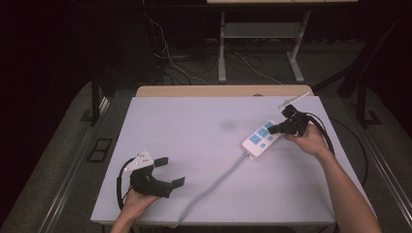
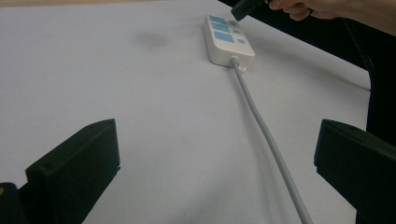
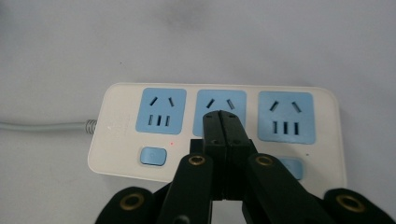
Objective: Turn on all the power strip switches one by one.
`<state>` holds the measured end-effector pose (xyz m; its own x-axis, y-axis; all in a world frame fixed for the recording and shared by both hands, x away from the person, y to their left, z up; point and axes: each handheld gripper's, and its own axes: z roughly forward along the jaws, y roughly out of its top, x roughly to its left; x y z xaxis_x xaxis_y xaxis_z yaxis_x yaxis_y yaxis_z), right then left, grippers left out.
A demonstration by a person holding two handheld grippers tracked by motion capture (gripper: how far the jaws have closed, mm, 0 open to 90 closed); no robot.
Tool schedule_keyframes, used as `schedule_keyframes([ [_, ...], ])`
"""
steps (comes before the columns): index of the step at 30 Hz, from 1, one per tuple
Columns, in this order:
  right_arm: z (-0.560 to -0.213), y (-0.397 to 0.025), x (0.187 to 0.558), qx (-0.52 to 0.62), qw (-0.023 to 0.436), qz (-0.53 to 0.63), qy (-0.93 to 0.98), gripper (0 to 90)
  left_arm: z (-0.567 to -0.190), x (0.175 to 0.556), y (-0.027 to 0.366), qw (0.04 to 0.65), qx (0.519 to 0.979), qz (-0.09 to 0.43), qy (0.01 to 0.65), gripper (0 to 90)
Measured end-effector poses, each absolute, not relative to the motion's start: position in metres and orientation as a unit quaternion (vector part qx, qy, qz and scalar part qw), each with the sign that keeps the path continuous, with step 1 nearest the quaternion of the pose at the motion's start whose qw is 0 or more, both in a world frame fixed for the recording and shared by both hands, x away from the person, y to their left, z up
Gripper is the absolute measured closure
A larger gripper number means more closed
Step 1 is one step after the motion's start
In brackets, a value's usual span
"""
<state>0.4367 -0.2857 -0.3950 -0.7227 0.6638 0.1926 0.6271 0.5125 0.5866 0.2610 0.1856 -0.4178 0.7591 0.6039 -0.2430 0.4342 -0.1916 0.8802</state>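
— Position of unit?

— White plastic power strip with three blue socket panels lies flat on the right half of the pale grey tabletop, angled, with its far end toward the table's right rear corner. Its grey round cable leaves the near end and runs across the table toward the front edge.

— State of your right tool?

— My right gripper is clenched: in the right gripper view both black jaws are pressed together with nothing between them. The joined tips sit over the middle blue socket panel, just above the row of small blue buttons. Whether the tips touch the strip, I cannot tell. In the high view my right hand holds this tool at the strip's far end.

— And the left tool?

— My left gripper is released: jaws stand wide apart, holding nothing. It sits near the table's front left, well apart from the strip. In the left gripper view the grey cable passes between the two jaws farther out, running up to the strip.
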Motion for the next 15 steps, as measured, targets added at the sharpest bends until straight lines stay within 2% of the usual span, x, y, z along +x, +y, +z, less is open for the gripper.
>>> schedule_keyframes([
  [15,-0.378,-0.315,0.442,0.39,0.044,0.346,0.852,90.0,-0.418,0.262,0.186,0.536,0.769,0.079,0.34,0.0],
])
